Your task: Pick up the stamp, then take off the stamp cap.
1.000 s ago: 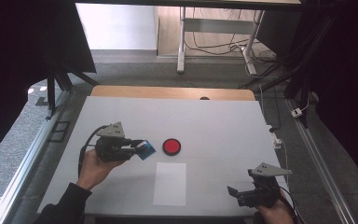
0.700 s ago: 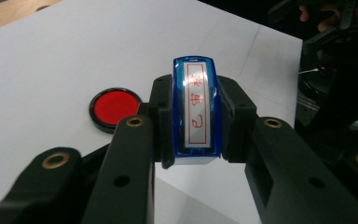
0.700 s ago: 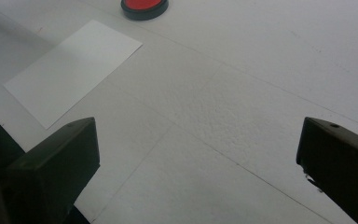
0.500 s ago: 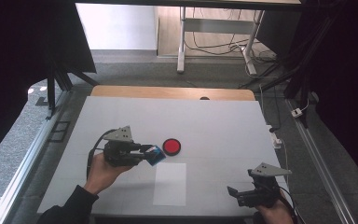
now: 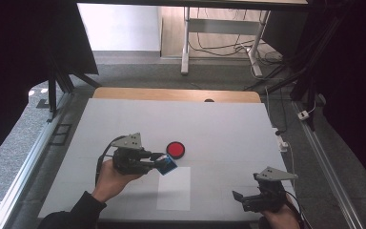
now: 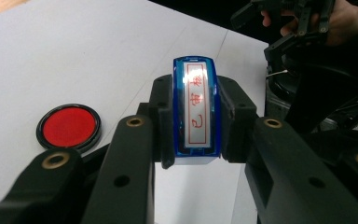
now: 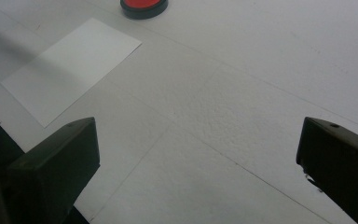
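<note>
Left hand-held gripper (image 6: 196,154) clamped on blue stamp (image 6: 195,109)

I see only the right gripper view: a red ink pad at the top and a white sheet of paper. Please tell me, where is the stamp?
Observer: The blue stamp is clamped between the left gripper's jaws.
Operator: Is it over the paper?
Observer: It sits at the upper left corner of the paper, in the high view.
Operator: What is on the stamp?
Observer: Red characters inside a red frame, on its silver label.
</note>
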Demonstrator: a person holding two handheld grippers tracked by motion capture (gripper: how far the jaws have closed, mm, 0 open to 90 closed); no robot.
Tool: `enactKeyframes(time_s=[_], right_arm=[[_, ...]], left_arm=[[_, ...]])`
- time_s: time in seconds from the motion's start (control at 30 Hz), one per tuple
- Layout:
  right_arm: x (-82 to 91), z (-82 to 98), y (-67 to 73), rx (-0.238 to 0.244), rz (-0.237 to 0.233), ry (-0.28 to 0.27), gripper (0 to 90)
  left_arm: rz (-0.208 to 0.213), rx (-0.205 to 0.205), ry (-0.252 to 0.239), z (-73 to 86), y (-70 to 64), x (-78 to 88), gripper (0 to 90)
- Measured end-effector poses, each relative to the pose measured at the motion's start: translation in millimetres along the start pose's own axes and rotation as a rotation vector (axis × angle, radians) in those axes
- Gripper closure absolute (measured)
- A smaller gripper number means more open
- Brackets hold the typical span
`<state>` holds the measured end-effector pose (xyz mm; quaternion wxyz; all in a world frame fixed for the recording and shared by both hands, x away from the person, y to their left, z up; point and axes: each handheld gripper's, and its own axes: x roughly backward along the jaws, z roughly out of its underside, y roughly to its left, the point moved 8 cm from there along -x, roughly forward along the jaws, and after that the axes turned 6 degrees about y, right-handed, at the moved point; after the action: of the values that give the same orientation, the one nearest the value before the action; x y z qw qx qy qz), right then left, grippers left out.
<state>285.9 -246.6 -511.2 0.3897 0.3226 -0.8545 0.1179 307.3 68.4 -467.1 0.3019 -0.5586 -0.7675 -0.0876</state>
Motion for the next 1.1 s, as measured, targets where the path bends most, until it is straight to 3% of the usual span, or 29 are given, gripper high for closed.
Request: enactKeyframes(time_s=[0.43, 0.63, 0.8, 0.93, 1.1], right_arm=[[3.2, -5.4, 5.9, 0.034, -0.016, -0.022, 0.0], [4.7, -16.6, 18.7, 0.067, -0.078, -0.056, 0.0], [1.4, -20.2, 26.4, 0.097, -0.099, -0.049, 0.0], [-3.4, -26.6, 37.9, 0.107, -0.179, -0.072, 0.0], [-8.2, -36.0, 47.2, 0.121, -0.231, -0.085, 0.0]], left_arm=[[0.007, -0.007, -0.001, 2.2, -0.7, 0.7, 69.9], [0.020, -0.008, -0.002, 3.5, -0.6, 0.1, 69.9], [0.029, -0.013, -0.007, 4.0, -0.7, 1.3, 69.9], [0.031, -0.018, -0.008, 4.1, -1.0, 1.0, 69.9], [0.038, -0.030, -0.007, 3.8, -2.6, 0.9, 69.9]])
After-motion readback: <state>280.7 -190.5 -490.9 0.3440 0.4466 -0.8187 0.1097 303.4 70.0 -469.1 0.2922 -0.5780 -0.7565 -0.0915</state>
